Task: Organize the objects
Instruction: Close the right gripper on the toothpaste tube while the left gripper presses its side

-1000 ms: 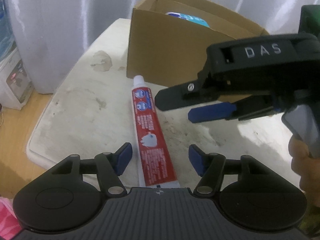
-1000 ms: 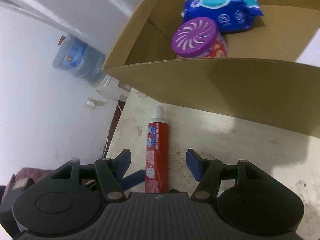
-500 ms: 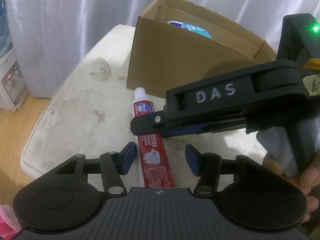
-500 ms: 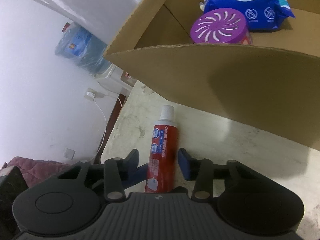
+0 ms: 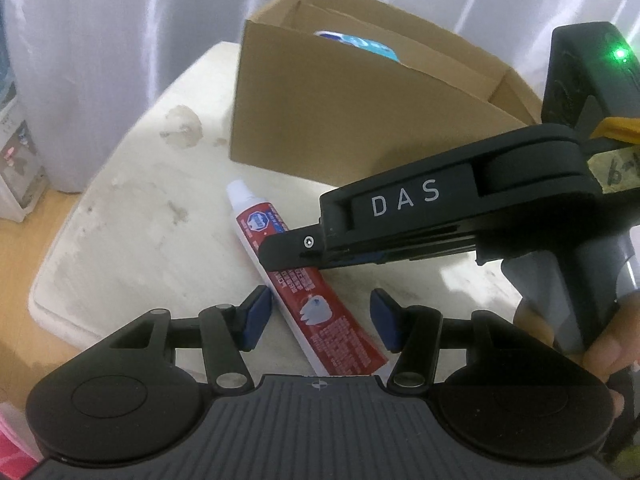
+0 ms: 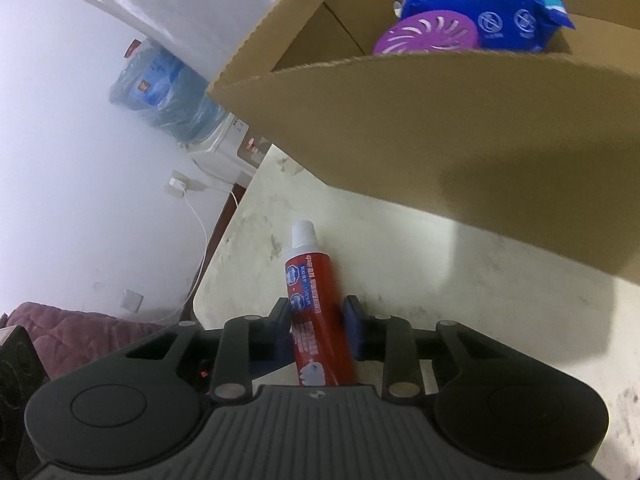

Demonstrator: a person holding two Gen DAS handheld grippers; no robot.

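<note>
since a second ago the right claw has clamped the toothpaste tube; left claw stands released; next, lift it into the cardboard box.

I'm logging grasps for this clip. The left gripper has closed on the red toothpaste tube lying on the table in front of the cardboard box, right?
Not quite: the right gripper has closed on the red toothpaste tube, as the right wrist view shows. The left gripper stands open around its tail end. The tube does lie on the table in front of the cardboard box.
</note>
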